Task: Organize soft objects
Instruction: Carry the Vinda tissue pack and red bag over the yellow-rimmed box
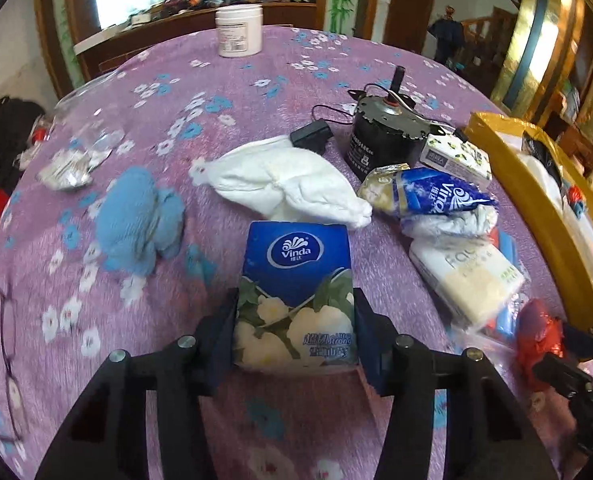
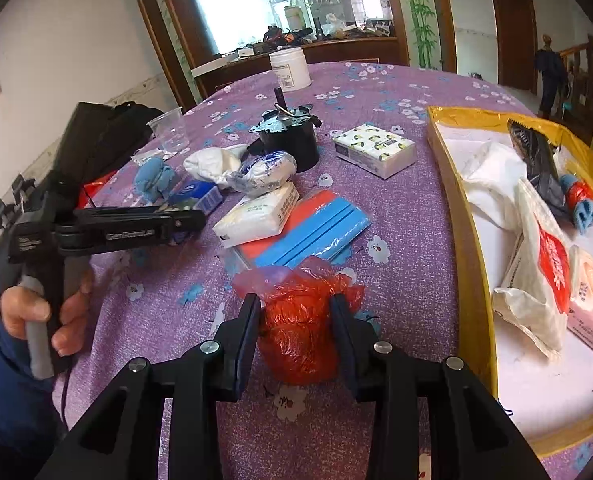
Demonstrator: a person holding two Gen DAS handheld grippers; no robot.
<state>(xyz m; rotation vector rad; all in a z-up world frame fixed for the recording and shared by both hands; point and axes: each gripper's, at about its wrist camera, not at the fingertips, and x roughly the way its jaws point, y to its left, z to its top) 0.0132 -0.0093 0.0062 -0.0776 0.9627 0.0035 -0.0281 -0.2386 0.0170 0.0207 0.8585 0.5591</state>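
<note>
Purple tablecloth (image 1: 336,64) bare beyond white jar (image 1: 239,30).

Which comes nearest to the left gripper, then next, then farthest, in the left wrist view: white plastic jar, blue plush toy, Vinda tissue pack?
1. Vinda tissue pack, between the left gripper's fingers.
2. Blue plush toy, ahead on the left.
3. White plastic jar, at the table's far edge.
</note>
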